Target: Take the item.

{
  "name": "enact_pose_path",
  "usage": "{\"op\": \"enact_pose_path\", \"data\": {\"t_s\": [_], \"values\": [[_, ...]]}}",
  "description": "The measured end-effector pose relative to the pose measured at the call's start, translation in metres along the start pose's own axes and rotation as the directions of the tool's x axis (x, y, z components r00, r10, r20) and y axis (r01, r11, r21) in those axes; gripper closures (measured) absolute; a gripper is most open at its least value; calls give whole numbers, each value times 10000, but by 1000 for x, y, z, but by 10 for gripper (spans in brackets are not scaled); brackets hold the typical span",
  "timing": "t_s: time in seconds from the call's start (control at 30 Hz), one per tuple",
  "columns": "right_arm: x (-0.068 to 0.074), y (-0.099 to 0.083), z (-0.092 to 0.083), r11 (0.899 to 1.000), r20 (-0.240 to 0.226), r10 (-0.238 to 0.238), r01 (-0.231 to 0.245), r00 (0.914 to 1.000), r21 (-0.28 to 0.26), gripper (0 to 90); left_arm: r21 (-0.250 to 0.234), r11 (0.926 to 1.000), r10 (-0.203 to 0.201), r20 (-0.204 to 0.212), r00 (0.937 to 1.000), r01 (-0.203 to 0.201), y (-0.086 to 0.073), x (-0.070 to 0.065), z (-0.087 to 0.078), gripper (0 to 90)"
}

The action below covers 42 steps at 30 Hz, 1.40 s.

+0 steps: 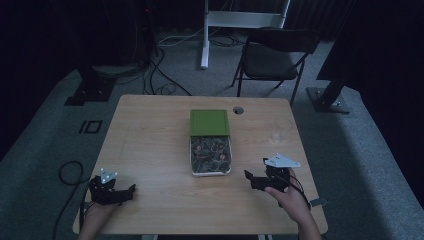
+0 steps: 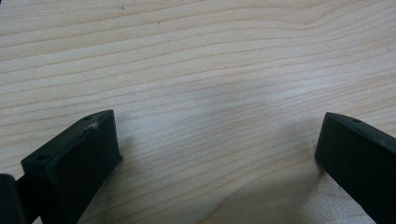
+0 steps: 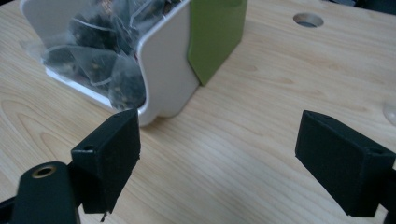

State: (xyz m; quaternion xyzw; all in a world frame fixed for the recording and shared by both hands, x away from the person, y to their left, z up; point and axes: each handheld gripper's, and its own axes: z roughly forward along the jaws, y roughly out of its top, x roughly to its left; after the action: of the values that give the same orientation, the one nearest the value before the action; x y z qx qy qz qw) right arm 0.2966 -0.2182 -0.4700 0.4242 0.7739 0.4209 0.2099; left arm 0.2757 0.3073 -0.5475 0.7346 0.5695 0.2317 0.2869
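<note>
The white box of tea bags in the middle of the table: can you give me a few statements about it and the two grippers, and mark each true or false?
1. The white box is partly open, its green lid slid toward the far side. True.
2. The right gripper is clamped on a tea bag. False: its jaws stand wide apart with nothing between them.
3. The left gripper is open over bare table. True.
4. The tea bags lie scattered across the table. False: they sit inside the box.
5. The box stands at the table's left edge. False: it is near the middle.
</note>
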Motion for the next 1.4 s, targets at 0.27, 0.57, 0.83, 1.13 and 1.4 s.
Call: {"op": "enact_pose_path", "data": {"t_s": [0.27,0.57,0.83,1.13,1.4], "values": [[11,15,5,9996,-309,-240,235,9992,-175,141,-1,10000,-1,-1,10000,1,0,0,0,2],[25,32,11,9985,-763,-469,445,9960,-330,142,14,10000,4,-2,10000,-4,0,0,0,2],[38,48,18,9965,-1117,-706,651,9912,-526,142,12,10000,0,-2,10000,0,0,0,0,2],[54,59,31,9951,-1492,-922,855,9845,-503,143,-9,10000,-25,-3,10000,25,0,0,0,2],[65,66,45,9947,-1715,-996,936,9801,-428,146,6,10000,-2,0,10000,2,0,0,0,2]]}}
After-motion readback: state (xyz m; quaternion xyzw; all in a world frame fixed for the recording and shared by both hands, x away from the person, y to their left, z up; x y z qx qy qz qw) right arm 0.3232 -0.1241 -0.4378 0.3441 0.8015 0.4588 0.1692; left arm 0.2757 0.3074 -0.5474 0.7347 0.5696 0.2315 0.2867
